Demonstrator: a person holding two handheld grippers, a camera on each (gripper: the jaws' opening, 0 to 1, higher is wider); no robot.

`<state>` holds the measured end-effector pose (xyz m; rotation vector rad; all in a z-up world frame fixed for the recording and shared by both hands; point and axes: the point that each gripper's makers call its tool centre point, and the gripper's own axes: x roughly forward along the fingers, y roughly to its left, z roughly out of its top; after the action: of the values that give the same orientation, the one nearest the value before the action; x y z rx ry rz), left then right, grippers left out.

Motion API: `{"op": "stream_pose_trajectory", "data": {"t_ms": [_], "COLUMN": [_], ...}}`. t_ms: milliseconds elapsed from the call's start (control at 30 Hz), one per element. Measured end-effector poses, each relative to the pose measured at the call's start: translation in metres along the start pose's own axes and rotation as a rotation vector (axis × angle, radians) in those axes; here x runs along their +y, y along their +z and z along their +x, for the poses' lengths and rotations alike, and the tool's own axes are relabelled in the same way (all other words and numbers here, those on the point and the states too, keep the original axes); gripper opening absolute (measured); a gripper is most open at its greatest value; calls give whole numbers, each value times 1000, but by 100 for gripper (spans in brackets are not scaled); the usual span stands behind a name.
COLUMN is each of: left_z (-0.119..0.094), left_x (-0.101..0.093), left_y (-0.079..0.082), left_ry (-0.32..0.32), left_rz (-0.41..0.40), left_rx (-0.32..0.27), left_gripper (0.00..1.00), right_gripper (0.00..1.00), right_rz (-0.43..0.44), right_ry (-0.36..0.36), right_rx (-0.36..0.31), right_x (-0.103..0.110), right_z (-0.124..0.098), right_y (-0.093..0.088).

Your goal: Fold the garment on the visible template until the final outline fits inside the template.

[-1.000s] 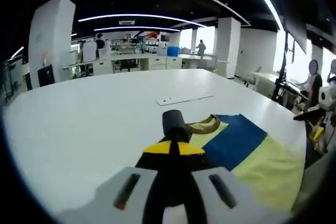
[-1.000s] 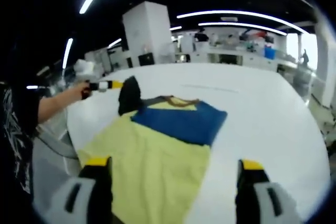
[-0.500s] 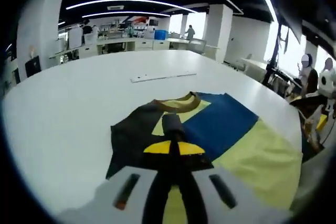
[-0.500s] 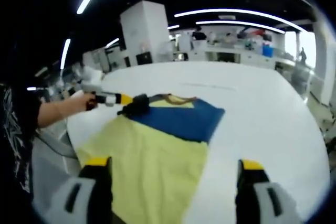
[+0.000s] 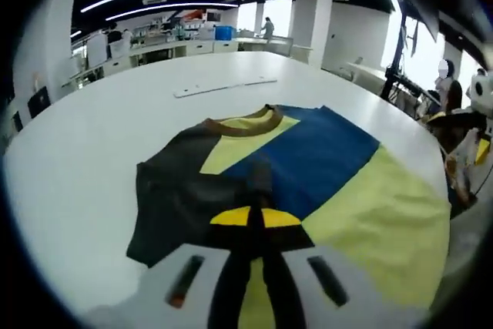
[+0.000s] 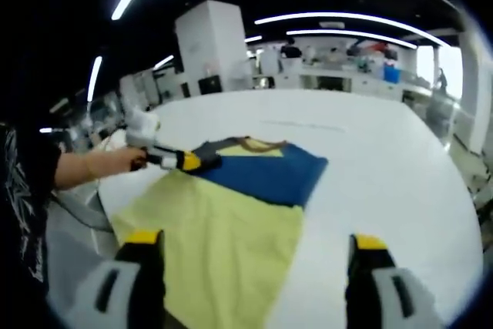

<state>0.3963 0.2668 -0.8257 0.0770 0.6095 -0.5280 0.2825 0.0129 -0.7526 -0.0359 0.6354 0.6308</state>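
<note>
1. White table [image 5: 92,152] is spreading wide under both views, in an open office with white pillars, curved ceiling lights and desks far behind; a thin pale strip [image 5: 224,87] is lying on the table beyond the shirt, and whether it belongs to a template is hard to tell.
2. Lying flat on the table is the shirt [image 5: 323,182], yellow with a blue band across the chest, a brown collar and a dark sleeve [image 5: 173,198] spread out to one side; its lower hem is running out of the left gripper view at the bottom right, and in the right gripper view the near edge is passing below and between the jaws.
3. Left gripper [image 5: 254,217] is pointing low along the shirt near the edge of the dark sleeve; its yellow-tipped jaws are sitting pressed together; dark cloth is blurring into the black tips, so whether any fabric is pinched there cannot be made out.
4. Seen from the right gripper view, that left gripper [image 6: 189,161] is reaching in from the left at the shirt's shoulder, carried by a hand [image 6: 115,161] with the forearm stretched out level over the table edge.
5. Right gripper [image 6: 258,250] is hanging above the yellow lower part of the shirt; its jaws are standing wide apart with nothing between them.
</note>
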Motion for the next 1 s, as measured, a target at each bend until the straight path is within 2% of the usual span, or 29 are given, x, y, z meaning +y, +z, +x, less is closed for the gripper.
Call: {"op": "stream_pose_trajectory", "data": {"t_ms": [200, 433, 567, 667, 800, 1000], "left_z": [-3, -16, -26, -34, -38, -38], "left_x": [-1, 4, 10, 21, 43, 64], "left_y": [3, 19, 26, 32, 28, 19], "left_ry": [-11, -31, -26, 13, 69, 105], "left_rz": [-5, 25, 44, 56, 43, 0], "left_rx": [-18, -86, -103, -117, -116, -81], "left_gripper": [2, 14, 21, 31, 46, 51], "right_gripper": [99, 99, 99, 99, 99, 99], "right_rz": [5, -9, -21, -25, -30, -29], "right_ry": [3, 22, 34, 37, 42, 39], "right_rx": [5, 14, 20, 23, 29, 36], "right_x": [1, 5, 8, 10, 11, 11], "right_z": [0, 0, 1, 1, 2, 2], "right_y": [-1, -2, -2, -3, -5, -8]}}
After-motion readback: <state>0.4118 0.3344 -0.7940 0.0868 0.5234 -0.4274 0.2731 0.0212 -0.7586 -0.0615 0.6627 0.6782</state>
